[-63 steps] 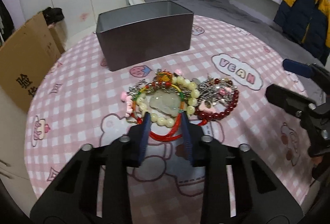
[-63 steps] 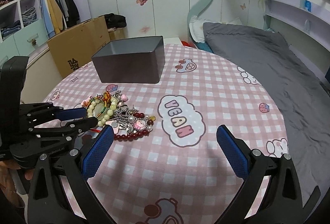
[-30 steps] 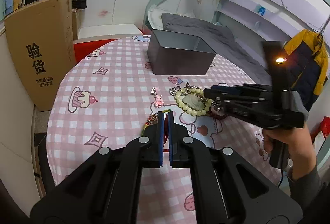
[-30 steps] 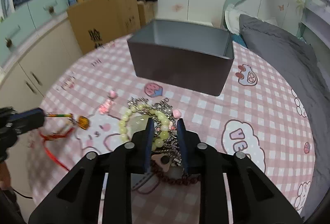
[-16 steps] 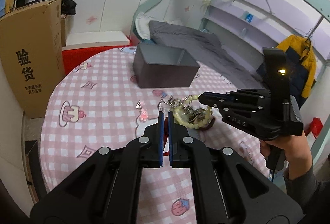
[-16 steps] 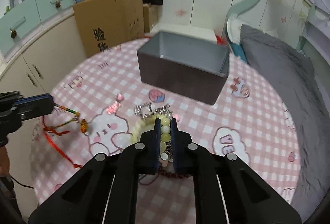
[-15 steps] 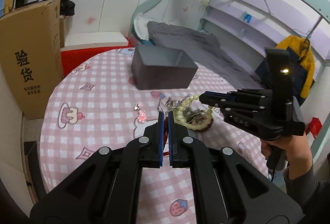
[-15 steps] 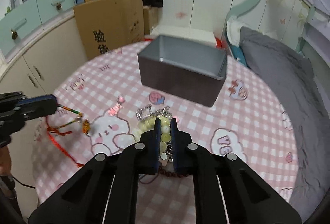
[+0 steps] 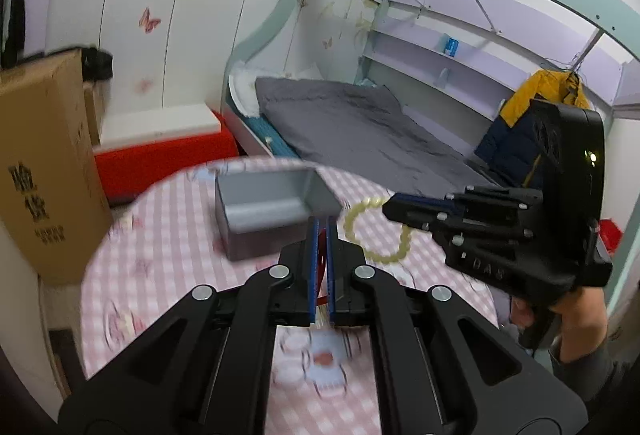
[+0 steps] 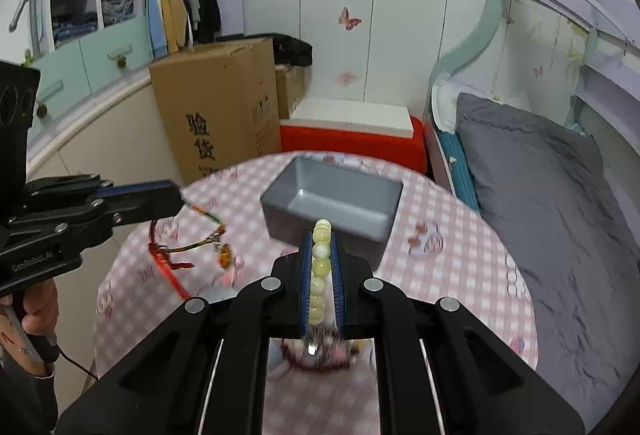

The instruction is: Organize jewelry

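Both grippers have risen off the bench since half a second ago, each carrying its piece higher and closer to the grey tin box (image 10: 332,203), which now sits mid-frame in both views with its open top showing. Left gripper (image 9: 320,235): jaws together, clamped on the red cord bracelet (image 10: 180,251); in the left wrist view only a sliver of red shows between the blue pads, while the right wrist view, left of centre, shows the cord and its multicoloured braid hanging from the tip with an amber charm (image 10: 225,258) dangling at the bottom, clear of the bench. Right gripper (image 10: 321,255): jaws closed on the pale green bead bracelet (image 10: 321,267), beads lined up between the pads; the left wrist view shows that bracelet (image 9: 376,231) hanging as an open ring from the gripper tip, just right of the box. Remaining jewelry pile (image 10: 316,351), dark red beads and silver chain, lies blurred on the pink checked bench (image 10: 440,275) at lower centre of the right wrist view, partly hidden behind the gripper. Cardboard carton (image 10: 220,107) stands beyond the bench at upper left; grey bed (image 10: 540,175) at right.
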{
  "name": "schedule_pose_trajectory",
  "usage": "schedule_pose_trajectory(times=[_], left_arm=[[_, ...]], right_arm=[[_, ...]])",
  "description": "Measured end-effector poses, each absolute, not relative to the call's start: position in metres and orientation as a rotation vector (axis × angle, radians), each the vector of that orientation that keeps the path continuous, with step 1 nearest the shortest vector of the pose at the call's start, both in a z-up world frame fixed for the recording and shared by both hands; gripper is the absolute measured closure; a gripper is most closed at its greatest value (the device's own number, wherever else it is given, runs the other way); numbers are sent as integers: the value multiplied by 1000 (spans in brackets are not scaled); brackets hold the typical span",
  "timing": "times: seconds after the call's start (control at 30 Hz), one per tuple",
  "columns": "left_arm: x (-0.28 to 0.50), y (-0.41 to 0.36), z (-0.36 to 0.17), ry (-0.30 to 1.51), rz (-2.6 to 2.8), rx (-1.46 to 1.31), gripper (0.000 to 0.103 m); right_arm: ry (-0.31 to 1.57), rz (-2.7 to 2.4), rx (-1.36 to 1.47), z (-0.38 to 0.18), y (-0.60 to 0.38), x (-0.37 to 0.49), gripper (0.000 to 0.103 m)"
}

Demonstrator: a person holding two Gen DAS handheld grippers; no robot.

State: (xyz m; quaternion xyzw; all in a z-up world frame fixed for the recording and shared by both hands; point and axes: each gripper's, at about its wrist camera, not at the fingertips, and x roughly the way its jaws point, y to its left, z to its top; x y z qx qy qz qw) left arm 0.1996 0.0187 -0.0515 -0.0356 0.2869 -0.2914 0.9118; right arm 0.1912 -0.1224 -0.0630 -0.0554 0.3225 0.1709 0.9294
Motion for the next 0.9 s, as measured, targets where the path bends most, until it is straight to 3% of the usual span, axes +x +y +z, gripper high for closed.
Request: schedule_pose_trajectory(times=[0.2,0.53,0.9], left_arm=[[251,-1,-46,597,-597,-65,99],[328,-19,-94,743,-516,-52,99],[353,-25,-133,855,-489,-51,99]], right_arm=[[646,361,-54,-60,-128,236,95],[700,372,9,-97,-133,298,95],[798,400,72,-137,-139,314,95]])
